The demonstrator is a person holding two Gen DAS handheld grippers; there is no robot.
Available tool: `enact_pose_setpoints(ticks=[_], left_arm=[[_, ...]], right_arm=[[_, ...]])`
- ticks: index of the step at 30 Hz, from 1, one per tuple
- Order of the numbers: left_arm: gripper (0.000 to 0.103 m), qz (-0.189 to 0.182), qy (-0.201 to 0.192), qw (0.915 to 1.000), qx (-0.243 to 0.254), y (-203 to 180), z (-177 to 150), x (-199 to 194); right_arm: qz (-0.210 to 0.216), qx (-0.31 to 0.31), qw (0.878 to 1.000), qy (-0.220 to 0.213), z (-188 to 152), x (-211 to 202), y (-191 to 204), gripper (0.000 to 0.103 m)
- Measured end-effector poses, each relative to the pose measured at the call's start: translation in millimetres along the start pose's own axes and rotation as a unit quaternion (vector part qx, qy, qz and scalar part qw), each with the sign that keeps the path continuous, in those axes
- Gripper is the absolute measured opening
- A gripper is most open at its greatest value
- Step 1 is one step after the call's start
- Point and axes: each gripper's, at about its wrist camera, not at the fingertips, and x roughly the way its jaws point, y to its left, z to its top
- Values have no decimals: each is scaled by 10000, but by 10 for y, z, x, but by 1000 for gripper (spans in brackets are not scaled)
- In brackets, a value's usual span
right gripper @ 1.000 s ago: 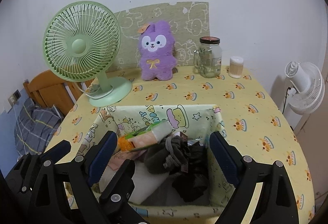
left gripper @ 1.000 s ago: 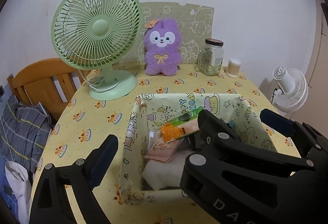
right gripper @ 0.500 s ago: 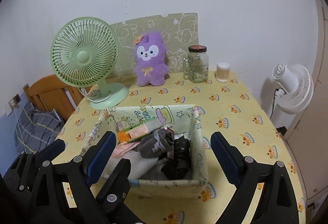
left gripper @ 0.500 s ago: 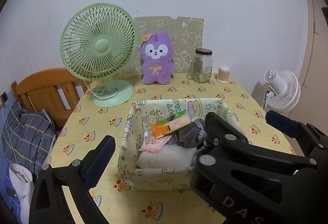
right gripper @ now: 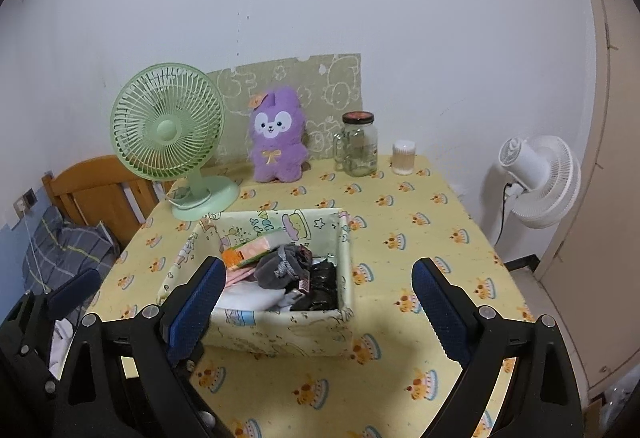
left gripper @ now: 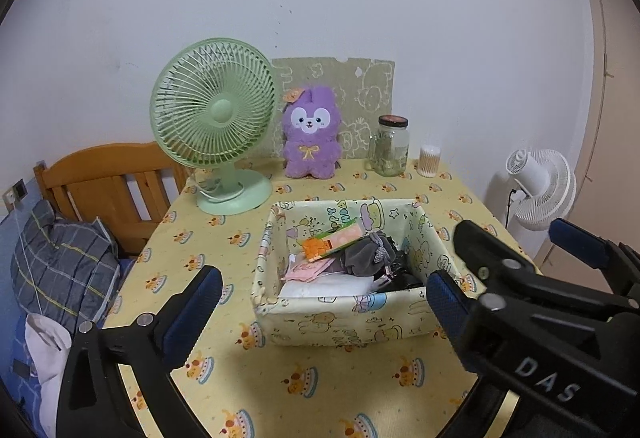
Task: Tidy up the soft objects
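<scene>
A cartoon-print fabric basket (left gripper: 344, 322) (right gripper: 280, 334) sits mid-table. It holds a grey bundle (left gripper: 366, 258) (right gripper: 280, 270), black cloth (right gripper: 320, 290), white cloth (left gripper: 328, 288), a pink item (left gripper: 306, 270) and an orange-green packet (left gripper: 334, 240) (right gripper: 252, 250). A purple plush rabbit (left gripper: 311, 133) (right gripper: 277, 135) stands at the back by the wall. My left gripper (left gripper: 324, 302) is open and empty, in front of and above the basket. My right gripper (right gripper: 316, 302) is open and empty, also pulled back from the basket.
A green desk fan (left gripper: 216, 125) (right gripper: 170, 129) stands back left. A glass jar (left gripper: 390, 145) (right gripper: 358, 143) and a cotton-swab pot (left gripper: 429, 160) (right gripper: 404, 157) stand back right. A white floor fan (right gripper: 536, 179) is beyond the right edge, a wooden headboard (left gripper: 112, 181) on the left.
Both grippers have drawn back and up from the basket; it now looks smaller and farther off. Both stay open and empty. The basket's contents are unmoved.
</scene>
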Motion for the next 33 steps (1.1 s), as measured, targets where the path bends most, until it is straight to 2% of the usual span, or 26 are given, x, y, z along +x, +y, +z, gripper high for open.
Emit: enact_pose_setpoints(ticks=[11, 17, 33], left_arm=[[103, 139, -298, 9994, -76, 134, -79, -401], [103, 97, -423, 9990, -69, 162, -122, -604], [103, 185, -674, 9975, -144, 256, -205, -926]], right_arm=[[-90, 26, 9995, -300, -99, -485, -61, 98], [-187, 47, 9986, -486, -141, -728, -104, 100], [-266, 6, 9968, -757, -274, -1137, -166, 101]])
